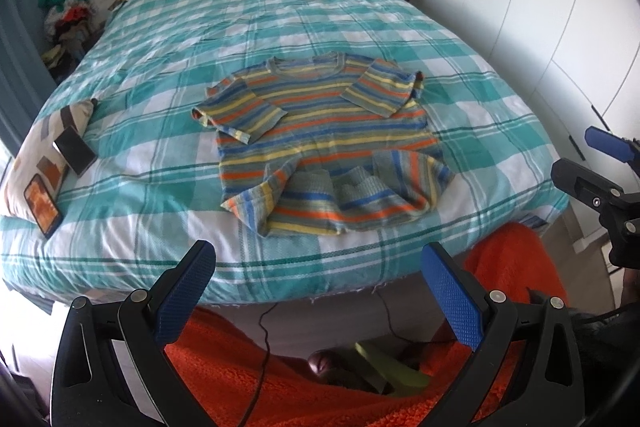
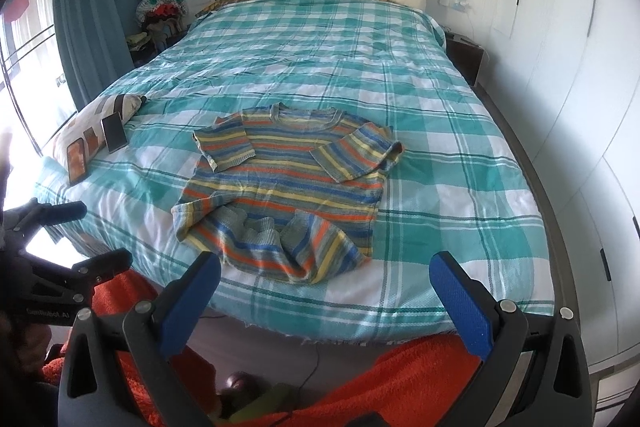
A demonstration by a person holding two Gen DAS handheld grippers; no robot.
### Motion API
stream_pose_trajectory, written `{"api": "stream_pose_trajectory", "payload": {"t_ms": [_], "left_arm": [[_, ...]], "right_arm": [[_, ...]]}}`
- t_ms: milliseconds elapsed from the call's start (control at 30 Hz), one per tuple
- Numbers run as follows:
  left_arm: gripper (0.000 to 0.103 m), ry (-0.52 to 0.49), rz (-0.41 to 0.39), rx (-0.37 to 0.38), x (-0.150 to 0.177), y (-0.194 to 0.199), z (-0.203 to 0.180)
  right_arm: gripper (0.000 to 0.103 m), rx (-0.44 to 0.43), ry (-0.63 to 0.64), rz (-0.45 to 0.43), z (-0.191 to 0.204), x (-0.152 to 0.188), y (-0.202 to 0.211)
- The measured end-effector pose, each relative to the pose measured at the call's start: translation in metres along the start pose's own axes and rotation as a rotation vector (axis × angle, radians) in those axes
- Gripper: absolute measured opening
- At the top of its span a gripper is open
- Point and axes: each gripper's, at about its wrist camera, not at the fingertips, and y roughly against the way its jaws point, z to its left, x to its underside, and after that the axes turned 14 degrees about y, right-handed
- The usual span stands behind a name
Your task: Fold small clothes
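A small striped knit sweater (image 1: 320, 131) (image 2: 284, 187) in blue, orange, yellow and grey lies on the bed, both sleeves folded in over the chest and its hem rumpled near the foot of the bed. My left gripper (image 1: 318, 269) stands open over the bed's near edge, short of the hem, holding nothing. My right gripper (image 2: 326, 277) is open too, level with the hem and empty. The right gripper (image 1: 600, 167) also shows at the left wrist view's right edge, and the left gripper (image 2: 72, 235) appears at the right wrist view's left edge.
The bed wears a teal and white checked cover (image 1: 280, 7) (image 2: 440, 147). A patterned cushion (image 1: 44, 147) with two phones (image 1: 74, 149) lies at the left edge. An orange fuzzy fabric (image 1: 280, 367) and a thin cable (image 1: 264, 327) are below. White wardrobes (image 2: 580, 107) line the right side.
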Motion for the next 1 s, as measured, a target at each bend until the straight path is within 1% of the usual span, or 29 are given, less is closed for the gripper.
{"api": "stream_pose_trajectory", "payload": {"t_ms": [133, 467, 667, 1000], "left_arm": [[0.103, -0.004, -0.002, 0.014, 0.0009, 0.0018, -0.0036], [0.103, 0.030, -0.017, 0.009, -0.0010, 0.0030, 0.0031], [0.103, 0.028, -0.016, 0.008, -0.0015, 0.0028, 0.0040], [0.103, 0.024, -0.006, 0.005, -0.0017, 0.0001, 0.0050]], "right_arm": [[0.103, -0.001, 0.002, 0.001, 0.0007, 0.0001, -0.0002], [0.103, -0.002, -0.001, 0.004, 0.0023, 0.0009, -0.0008], [0.103, 0.017, 0.002, 0.020, 0.0018, 0.0032, -0.0060], [0.103, 0.008, 0.022, 0.026, 0.0022, -0.0027, -0.0096]]}}
